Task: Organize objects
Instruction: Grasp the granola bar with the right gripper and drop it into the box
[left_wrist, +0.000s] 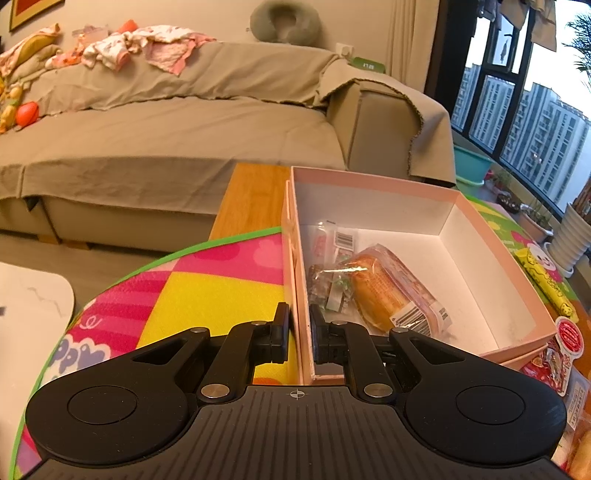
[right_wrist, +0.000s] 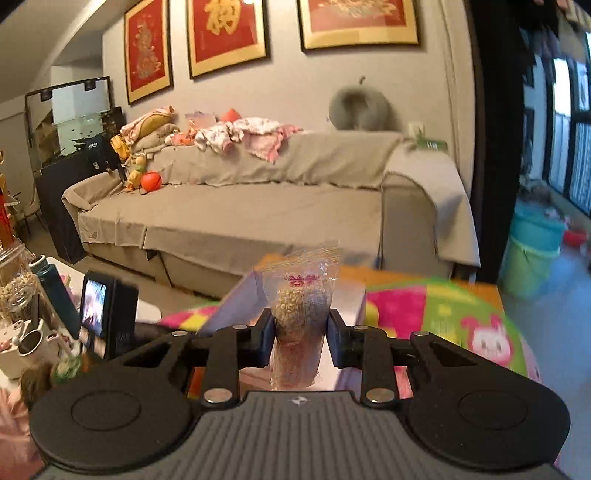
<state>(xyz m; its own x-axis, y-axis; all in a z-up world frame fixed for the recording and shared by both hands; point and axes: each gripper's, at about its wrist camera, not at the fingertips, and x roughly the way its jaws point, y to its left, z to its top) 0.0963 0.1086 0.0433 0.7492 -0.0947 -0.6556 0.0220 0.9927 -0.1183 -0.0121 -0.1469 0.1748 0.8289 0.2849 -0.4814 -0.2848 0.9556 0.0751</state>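
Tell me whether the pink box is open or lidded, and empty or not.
Open and partly filled. The pink box has no lid on top; a wrapped bread roll and small snack packets lie inside. The left gripper clamps its near wall.

In the right wrist view, the box (right_wrist: 240, 295) and the colourful mat (right_wrist: 443, 314) are smeared by blur, and the snack packet (right_wrist: 301, 314) hides the box's inside. In the left wrist view, the red packet (left_wrist: 554, 358) is cut off at the right edge, its print too small to read.
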